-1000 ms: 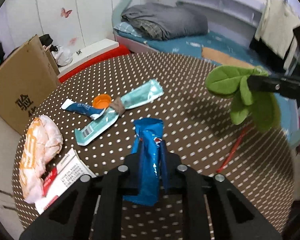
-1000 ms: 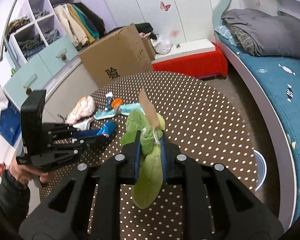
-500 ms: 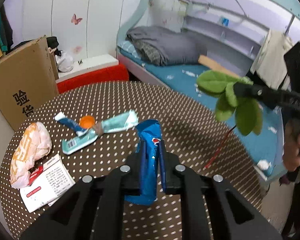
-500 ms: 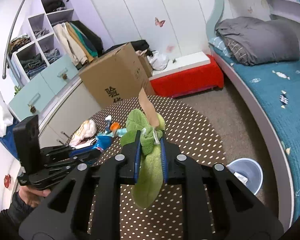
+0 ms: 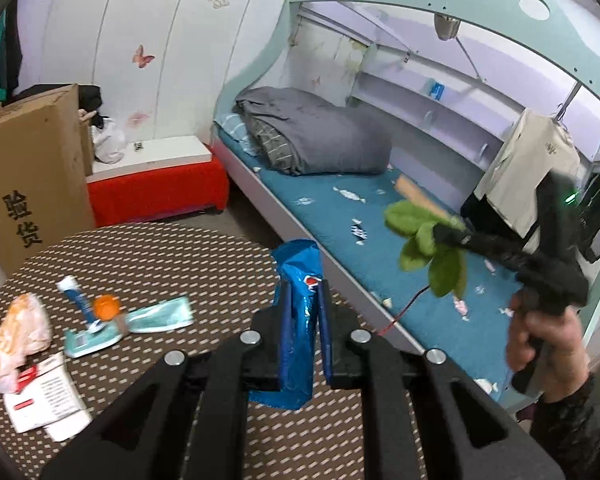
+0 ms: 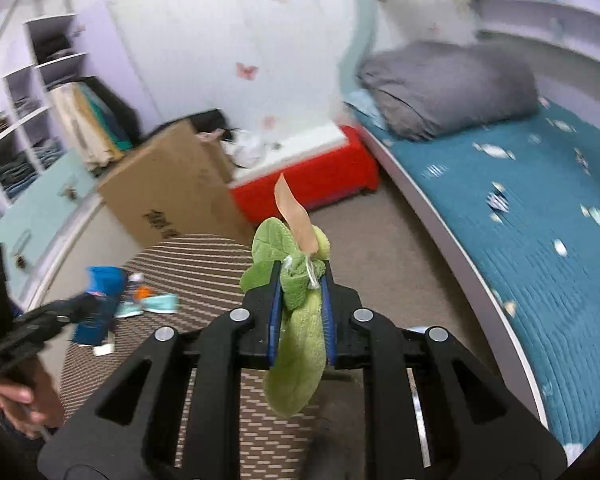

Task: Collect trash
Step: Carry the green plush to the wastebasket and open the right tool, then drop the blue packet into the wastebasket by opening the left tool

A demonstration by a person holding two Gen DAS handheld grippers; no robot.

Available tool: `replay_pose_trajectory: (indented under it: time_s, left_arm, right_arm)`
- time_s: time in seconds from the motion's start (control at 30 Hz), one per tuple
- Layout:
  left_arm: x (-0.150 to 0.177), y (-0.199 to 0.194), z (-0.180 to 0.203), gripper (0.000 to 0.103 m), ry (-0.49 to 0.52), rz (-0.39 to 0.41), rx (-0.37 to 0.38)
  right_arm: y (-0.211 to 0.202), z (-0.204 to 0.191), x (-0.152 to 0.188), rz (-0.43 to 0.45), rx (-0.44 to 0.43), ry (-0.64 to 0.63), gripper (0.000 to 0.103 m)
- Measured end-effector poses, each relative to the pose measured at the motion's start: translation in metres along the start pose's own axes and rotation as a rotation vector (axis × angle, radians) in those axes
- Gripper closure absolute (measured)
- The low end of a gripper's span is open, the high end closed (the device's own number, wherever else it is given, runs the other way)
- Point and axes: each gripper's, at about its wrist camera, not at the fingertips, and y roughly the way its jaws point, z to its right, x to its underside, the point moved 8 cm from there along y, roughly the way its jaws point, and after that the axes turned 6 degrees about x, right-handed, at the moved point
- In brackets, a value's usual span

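My left gripper (image 5: 303, 300) is shut on a blue snack wrapper (image 5: 298, 280), held in the air above the right edge of the round dotted table (image 5: 160, 264). My right gripper (image 6: 300, 284) is shut on a green plush leaf toy (image 6: 296, 320) with a tan tag (image 6: 294, 216), held high over the table edge and floor. In the left wrist view the green toy (image 5: 428, 240) hangs at the right. In the right wrist view the blue wrapper (image 6: 98, 304) shows at the left. On the table lie a teal wrapper (image 5: 160, 316), an orange cap (image 5: 106, 307), an orange-white bag (image 5: 16, 332) and white paper (image 5: 48, 396).
A cardboard box (image 5: 28, 176) stands beyond the table at the left. A red bench (image 5: 156, 192) sits by the wall. A bed with a blue cover (image 5: 340, 216) and grey blanket (image 5: 312, 136) runs along the right. Grey floor (image 6: 384, 252) lies between table and bed.
Both grippers have risen and swung right, away from the table centre toward the bed, each keeping its item. The table trash has dropped to the lower left of the left view.
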Motion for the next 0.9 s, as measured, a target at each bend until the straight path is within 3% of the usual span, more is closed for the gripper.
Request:
replay_pose_trajectory:
  time_s: [0.17, 0.47, 0.5, 0.53, 0.6, 0.7, 0.9]
  left_arm:
    - [-0.006, 0.034, 0.023, 0.091, -0.002, -0.026, 0.032]
    - [-0.009, 0.097, 0.051, 0.091, -0.007, -0.089, 0.052]
    - [-0.008, 0.105, 0.054, 0.091, -0.003, -0.099, 0.055]
    - [-0.008, 0.115, 0.058, 0.091, 0.003, -0.113, 0.057]
    - [-0.006, 0.131, 0.063, 0.091, 0.012, -0.136, 0.057]
    - [0.0, 0.166, 0.071, 0.091, 0.022, -0.193, 0.06]
    - [0.012, 0.229, 0.093, 0.091, 0.041, -0.296, 0.085]
  right_arm:
    - [0.056, 0.067, 0.026, -0.111, 0.083, 0.073, 0.086]
    - [0.19, 0.153, 0.124, -0.398, 0.16, 0.215, 0.083]
    - [0.202, 0.16, 0.133, -0.417, 0.165, 0.237, 0.077]
    - [0.211, 0.167, 0.138, -0.426, 0.172, 0.252, 0.051]
    - [0.226, 0.181, 0.152, -0.437, 0.175, 0.311, 0.024]
    - [0.226, 0.196, 0.162, -0.436, 0.179, 0.384, 0.02]
    - [0.164, 0.219, 0.139, -0.273, 0.191, 0.443, 0.012]
